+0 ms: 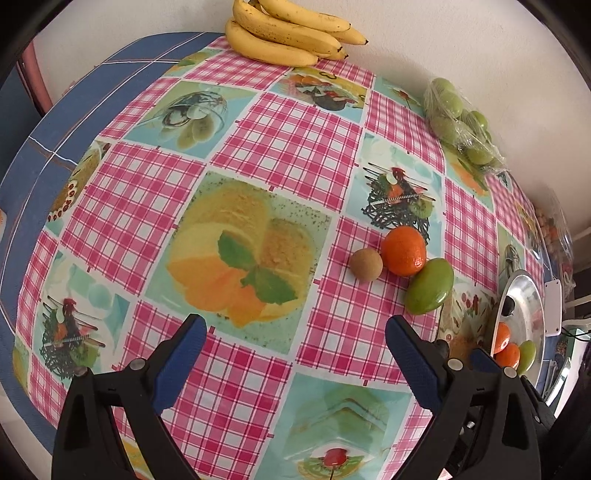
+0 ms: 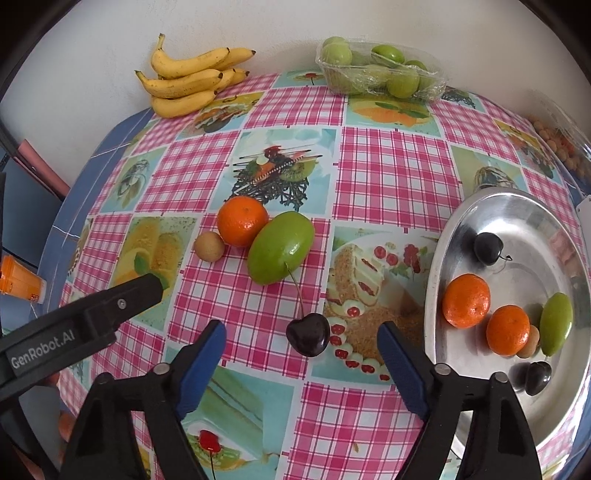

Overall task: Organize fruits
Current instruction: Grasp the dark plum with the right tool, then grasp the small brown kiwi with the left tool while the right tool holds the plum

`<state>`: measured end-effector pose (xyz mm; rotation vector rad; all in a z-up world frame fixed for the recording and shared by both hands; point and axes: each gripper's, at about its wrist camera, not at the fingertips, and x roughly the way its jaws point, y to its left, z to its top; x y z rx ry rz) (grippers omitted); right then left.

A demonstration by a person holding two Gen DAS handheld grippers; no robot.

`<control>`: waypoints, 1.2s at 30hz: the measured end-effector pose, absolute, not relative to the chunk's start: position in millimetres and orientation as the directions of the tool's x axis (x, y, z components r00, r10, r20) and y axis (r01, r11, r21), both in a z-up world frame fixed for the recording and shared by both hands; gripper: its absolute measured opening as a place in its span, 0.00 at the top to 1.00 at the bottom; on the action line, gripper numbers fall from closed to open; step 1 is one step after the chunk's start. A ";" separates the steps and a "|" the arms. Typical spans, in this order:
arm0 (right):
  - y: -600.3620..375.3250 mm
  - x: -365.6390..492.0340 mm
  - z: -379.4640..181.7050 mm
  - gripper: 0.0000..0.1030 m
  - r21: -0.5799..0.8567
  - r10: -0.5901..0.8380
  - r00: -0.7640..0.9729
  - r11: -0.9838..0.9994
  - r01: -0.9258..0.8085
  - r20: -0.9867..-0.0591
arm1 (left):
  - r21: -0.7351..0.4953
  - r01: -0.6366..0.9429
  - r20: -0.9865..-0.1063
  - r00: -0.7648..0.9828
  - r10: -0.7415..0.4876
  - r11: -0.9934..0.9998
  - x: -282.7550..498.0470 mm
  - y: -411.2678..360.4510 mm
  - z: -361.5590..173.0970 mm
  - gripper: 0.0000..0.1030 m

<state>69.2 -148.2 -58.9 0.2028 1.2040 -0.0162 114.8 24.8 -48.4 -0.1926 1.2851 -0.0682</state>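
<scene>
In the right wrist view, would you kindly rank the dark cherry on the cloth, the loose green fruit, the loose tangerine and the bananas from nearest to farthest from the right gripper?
1. Dark cherry, between the right gripper's open fingers.
2. Green fruit, just beyond.
3. Tangerine, behind and left of it.
4. Bananas, at the far wall.

A plain white wall (image 2: 406, 26) is standing directly behind the table (image 2: 388, 173), which is wearing a pink checked oilcloth printed with dessert pictures over a blue cloth (image 1: 33, 177). Even light is falling across everything.
</scene>
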 end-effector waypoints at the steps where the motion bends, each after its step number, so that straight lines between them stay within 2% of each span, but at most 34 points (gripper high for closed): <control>1: -148.6 70.1 -61.1 0.26 0.146 0.094 0.356 0.982 0.122 -0.930 | -0.180 -0.057 -0.947 0.282 -0.158 0.982 115.6 24.3 -48.7 0.05; 9: -149.0 74.7 -76.1 0.32 0.134 0.087 0.321 0.983 0.128 -0.943 | -0.178 -0.052 -0.952 0.261 -0.159 0.983 119.8 21.4 -54.4 0.05; 12: -145.5 76.1 -80.6 0.45 0.130 0.089 0.308 0.984 0.117 -0.947 | -0.179 -0.047 -0.952 0.260 -0.161 0.983 122.0 18.8 -55.5 0.05; 15: -143.1 77.3 -82.7 0.50 0.118 0.077 0.306 0.986 0.118 -0.949 | -0.182 -0.044 -0.952 0.260 -0.164 0.982 122.3 18.4 -55.5 0.05; 18: -145.0 77.3 -82.5 0.62 0.121 0.076 0.309 0.984 0.129 -0.948 | -0.183 -0.045 -0.951 0.260 -0.165 0.982 122.5 17.9 -55.4 0.05; 21: -147.6 77.3 -81.9 0.63 0.130 0.081 0.310 0.982 0.139 -0.947 | -0.185 -0.046 -0.949 0.268 -0.166 0.982 123.8 17.8 -53.9 0.05; 25: -150.8 75.1 -78.7 0.71 0.151 0.095 0.323 0.976 0.155 -0.942 | -0.187 -0.038 -0.945 0.279 -0.169 0.982 124.9 18.6 -50.6 0.05; 36: -159.8 68.1 -48.7 0.72 0.183 0.101 0.395 0.967 0.176 -0.913 | -0.216 -0.035 -0.929 0.313 -0.195 0.976 132.8 20.7 -40.2 0.06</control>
